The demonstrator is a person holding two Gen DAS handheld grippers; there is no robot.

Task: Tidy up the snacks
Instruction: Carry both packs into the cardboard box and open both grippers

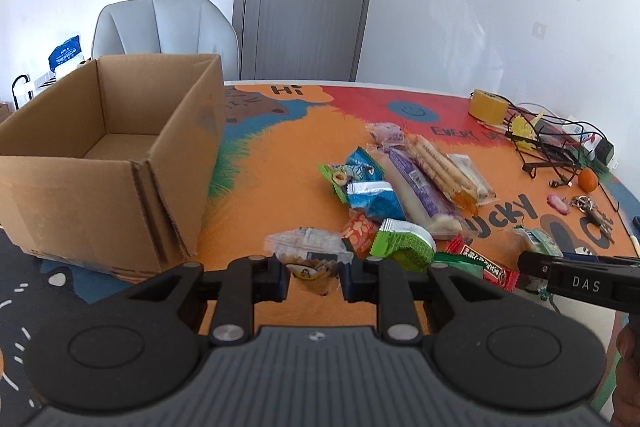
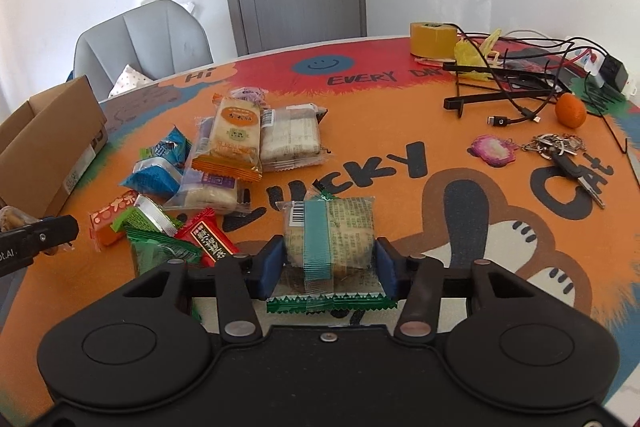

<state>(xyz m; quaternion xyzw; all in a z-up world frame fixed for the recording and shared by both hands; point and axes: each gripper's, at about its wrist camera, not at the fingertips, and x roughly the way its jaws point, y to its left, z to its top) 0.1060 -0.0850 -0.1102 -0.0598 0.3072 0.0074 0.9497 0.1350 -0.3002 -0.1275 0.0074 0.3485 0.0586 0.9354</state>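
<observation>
Left hand-held gripper [image 1: 314, 273] clamped on clear-wrapped snack [image 1: 306, 247]; right hand-held gripper [image 2: 330, 267] pinching green-taped pastry pack [image 2: 330, 235] on counter [image 2: 400, 115].

The box [image 1: 108, 155] stands on the table [image 1: 280, 155] at its left, the snacks [image 1: 400, 179] heaped to its right. Tape [image 2: 433, 39], cables [image 2: 520, 75] and keys [image 2: 560, 147] lie further right; a chair [image 1: 168, 27] stands behind the box
</observation>
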